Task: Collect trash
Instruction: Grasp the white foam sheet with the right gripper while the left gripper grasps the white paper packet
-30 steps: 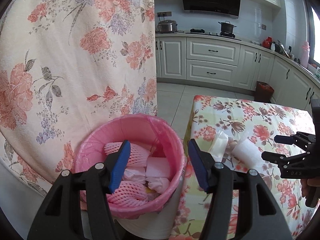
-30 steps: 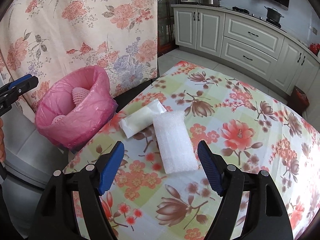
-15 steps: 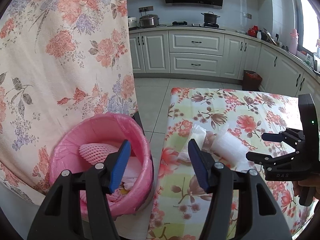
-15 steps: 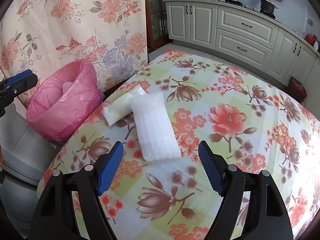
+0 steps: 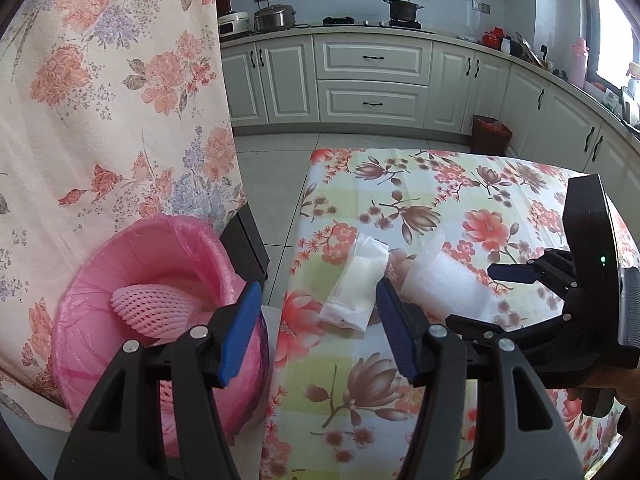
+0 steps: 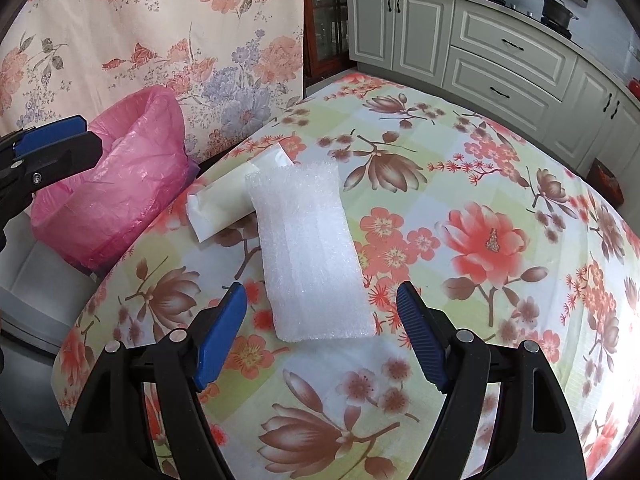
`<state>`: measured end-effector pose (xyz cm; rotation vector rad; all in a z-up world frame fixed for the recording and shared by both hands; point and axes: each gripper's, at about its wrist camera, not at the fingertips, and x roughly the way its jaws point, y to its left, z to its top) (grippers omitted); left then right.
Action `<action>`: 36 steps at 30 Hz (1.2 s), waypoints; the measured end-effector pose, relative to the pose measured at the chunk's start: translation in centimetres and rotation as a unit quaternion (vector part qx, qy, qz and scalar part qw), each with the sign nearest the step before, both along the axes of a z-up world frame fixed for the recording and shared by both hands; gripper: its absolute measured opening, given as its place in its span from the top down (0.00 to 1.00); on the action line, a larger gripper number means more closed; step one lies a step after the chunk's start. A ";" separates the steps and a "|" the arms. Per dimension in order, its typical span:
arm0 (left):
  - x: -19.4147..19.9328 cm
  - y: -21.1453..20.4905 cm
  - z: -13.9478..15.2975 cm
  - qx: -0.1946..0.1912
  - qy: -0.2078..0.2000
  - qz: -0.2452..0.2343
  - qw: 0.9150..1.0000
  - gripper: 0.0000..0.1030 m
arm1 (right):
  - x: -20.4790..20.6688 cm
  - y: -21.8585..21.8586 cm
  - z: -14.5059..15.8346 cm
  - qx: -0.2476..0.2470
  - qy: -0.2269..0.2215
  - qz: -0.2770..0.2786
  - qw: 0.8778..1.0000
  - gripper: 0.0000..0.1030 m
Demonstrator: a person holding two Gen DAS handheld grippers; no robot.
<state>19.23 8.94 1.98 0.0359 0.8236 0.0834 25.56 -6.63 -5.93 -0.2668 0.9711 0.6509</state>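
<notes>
A white foam sheet (image 6: 310, 254) lies on the flowered tablecloth (image 6: 480, 208), with a white paper wrapper (image 6: 230, 200) beside it on its left. My right gripper (image 6: 322, 334) is open, its jaws either side of the foam's near end. In the left wrist view the wrapper (image 5: 358, 286) and the foam (image 5: 444, 290) lie near the table's left edge. My left gripper (image 5: 318, 328) is open and empty, between the table edge and the pink-lined bin (image 5: 132, 280). The bin holds a pink foam net (image 5: 148, 306).
A flowered curtain (image 5: 100, 100) hangs behind the bin. A black chair back (image 5: 248, 244) stands between the bin and the table. Kitchen cabinets (image 5: 372, 80) and a small red bin (image 5: 490, 134) are across the tiled floor.
My left gripper has swung right, from over the bin toward the table edge. My right gripper has closed in on the foam sheet, which now lies between its jaws.
</notes>
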 end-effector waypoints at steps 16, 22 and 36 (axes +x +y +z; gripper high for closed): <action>5.4 -1.3 -5.8 -0.028 0.069 -0.037 0.997 0.44 | 1.3 -2.1 0.1 0.019 0.005 -0.014 1.000 0.49; 6.9 -1.3 -7.4 -0.021 0.088 -0.040 0.995 0.44 | 1.8 -3.7 1.5 0.032 -0.005 -0.031 0.999 0.49; 8.4 -1.4 -9.0 -0.023 0.122 -0.044 0.991 0.61 | 2.2 -5.5 1.9 0.038 -0.008 -0.046 0.998 0.49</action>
